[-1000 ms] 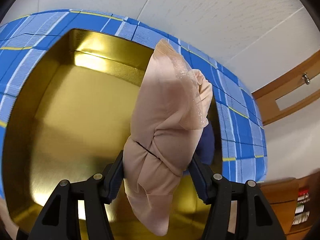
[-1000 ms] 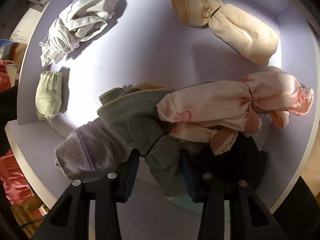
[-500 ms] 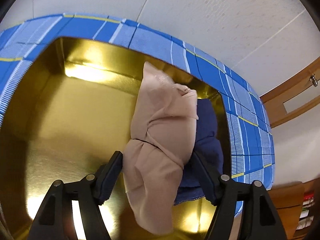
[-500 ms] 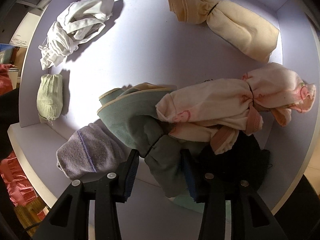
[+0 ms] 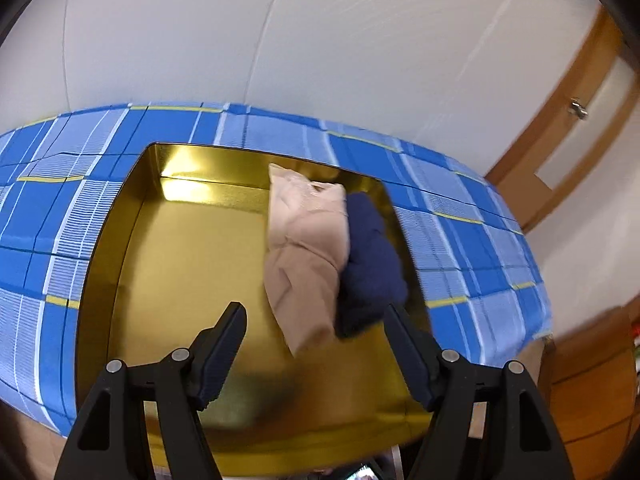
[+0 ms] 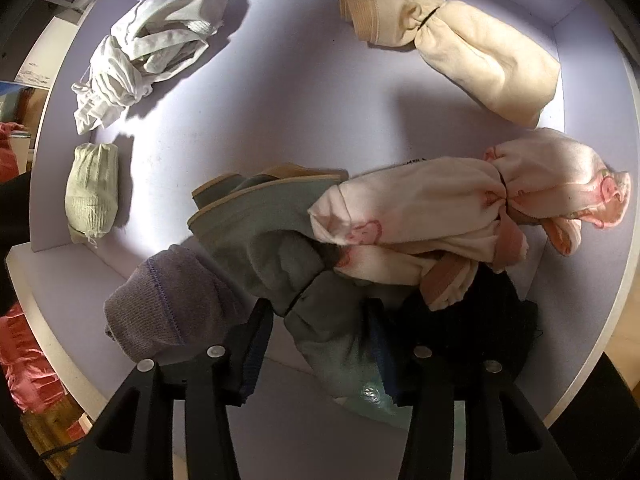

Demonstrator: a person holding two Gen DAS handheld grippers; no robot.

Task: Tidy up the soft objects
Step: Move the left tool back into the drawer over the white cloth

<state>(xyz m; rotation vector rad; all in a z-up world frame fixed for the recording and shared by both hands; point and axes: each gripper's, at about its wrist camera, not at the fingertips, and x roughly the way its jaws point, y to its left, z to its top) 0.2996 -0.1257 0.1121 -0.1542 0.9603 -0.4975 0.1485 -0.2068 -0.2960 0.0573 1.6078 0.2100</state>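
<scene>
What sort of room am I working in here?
Probably a room in a home, perhaps a bedroom. A gold tin sits on a blue plaid cloth beside a wooden cabinet door, and tied clothing bundles such as a cream one lie in a white drawer.

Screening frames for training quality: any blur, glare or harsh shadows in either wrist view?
Left wrist view: motion smear on the pink bundle and navy bundle, and glare at the gold tin's far corner. Right wrist view: sharp; hard light on the white bin floor, long shadows beside the white garment and cream bundle, dark near the tongs. Both bend at the edges.
</scene>
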